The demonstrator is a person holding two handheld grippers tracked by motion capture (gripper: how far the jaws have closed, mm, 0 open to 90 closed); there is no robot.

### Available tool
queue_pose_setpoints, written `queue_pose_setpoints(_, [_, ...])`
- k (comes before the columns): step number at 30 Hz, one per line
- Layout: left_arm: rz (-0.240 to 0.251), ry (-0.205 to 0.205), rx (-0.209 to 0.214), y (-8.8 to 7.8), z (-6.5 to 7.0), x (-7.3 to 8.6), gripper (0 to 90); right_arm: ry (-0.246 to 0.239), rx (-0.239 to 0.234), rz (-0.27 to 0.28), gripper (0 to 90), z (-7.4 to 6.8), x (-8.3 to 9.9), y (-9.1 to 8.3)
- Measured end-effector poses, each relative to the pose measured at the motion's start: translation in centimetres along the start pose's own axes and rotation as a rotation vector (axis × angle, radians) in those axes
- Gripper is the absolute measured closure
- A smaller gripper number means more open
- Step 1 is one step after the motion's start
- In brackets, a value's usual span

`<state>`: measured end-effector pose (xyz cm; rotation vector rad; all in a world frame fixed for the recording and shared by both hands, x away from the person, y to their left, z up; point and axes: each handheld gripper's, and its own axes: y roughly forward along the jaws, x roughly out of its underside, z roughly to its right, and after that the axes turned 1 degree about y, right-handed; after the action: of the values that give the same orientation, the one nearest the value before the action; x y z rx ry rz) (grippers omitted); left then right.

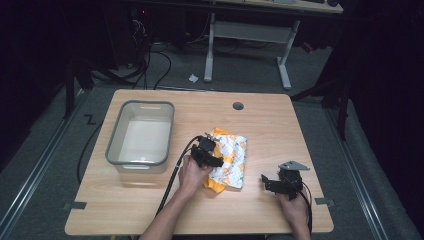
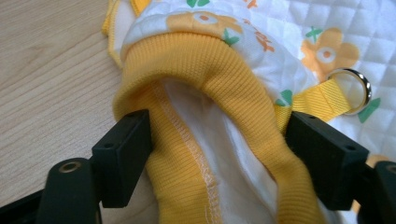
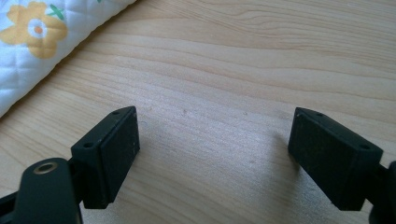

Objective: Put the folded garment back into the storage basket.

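Nearest the person, the right gripper (image 1: 270, 181) rests over bare wood near the front right of the wooden table (image 1: 280, 120), jaws spread wide with nothing between them; in the right gripper view the quilted edge of the garment (image 3: 42, 42) lies off to one side, apart from the jaws. Farther in, the left gripper (image 1: 216, 156) sits at the garment's left edge. Its jaws are wide and straddle the yellow ribbed cuff (image 2: 205, 70); the cuff lies between the pads, which do not clearly press it. The folded baby garment (image 1: 231, 161), white with orange flowers, lies at mid-table, its long axis running front to back. A metal ring (image 2: 355, 88) hangs on a yellow strap. Beyond, left, stands a clear plastic bin (image 1: 120, 142).
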<state>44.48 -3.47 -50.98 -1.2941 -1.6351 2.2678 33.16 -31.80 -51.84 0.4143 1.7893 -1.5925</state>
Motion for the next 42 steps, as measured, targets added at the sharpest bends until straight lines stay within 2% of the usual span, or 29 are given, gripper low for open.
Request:
queue_pose_setpoints(6, [0.007,0.021,0.021,-0.2,0.3,0.0,34.5,0.000,0.000,0.000,16.5,0.0,0.0,0.0])
queue_pose_setpoints(12, [0.022,0.052,0.059,-0.4,0.7,0.2,58.1,0.000,0.000,0.000,16.5,0.0,0.0,0.0])
queue_pose_setpoints(16, [0.019,0.056,0.083,-0.4,0.6,0.2,63.8,0.000,0.000,0.000,16.5,0.0,0.0,0.0])
queue_pose_setpoints(17, [0.016,0.057,0.100,-0.5,0.4,0.2,66.0,0.000,0.000,0.000,16.5,0.0,0.0,0.0])
queue_pose_setpoints(24, [0.026,0.066,0.126,-1.0,0.3,0.2,70.0,-0.001,-0.002,0.000,16.5,0.0,0.0,0.0])
queue_pose_setpoints(29, [0.061,0.057,0.155,-2.1,0.2,0.1,70.4,-0.002,-0.002,0.000,16.5,0.0,0.0,0.0])
queue_pose_setpoints(35, [0.097,0.066,0.184,-3.6,0.2,-0.1,70.6,-0.003,-0.002,0.001,16.5,0.0,0.0,0.0])
queue_pose_setpoints(42, [0.130,0.051,0.218,-4.8,0.0,-0.1,70.7,-0.005,-0.002,0.000,16.5,0.0,0.0,0.0])
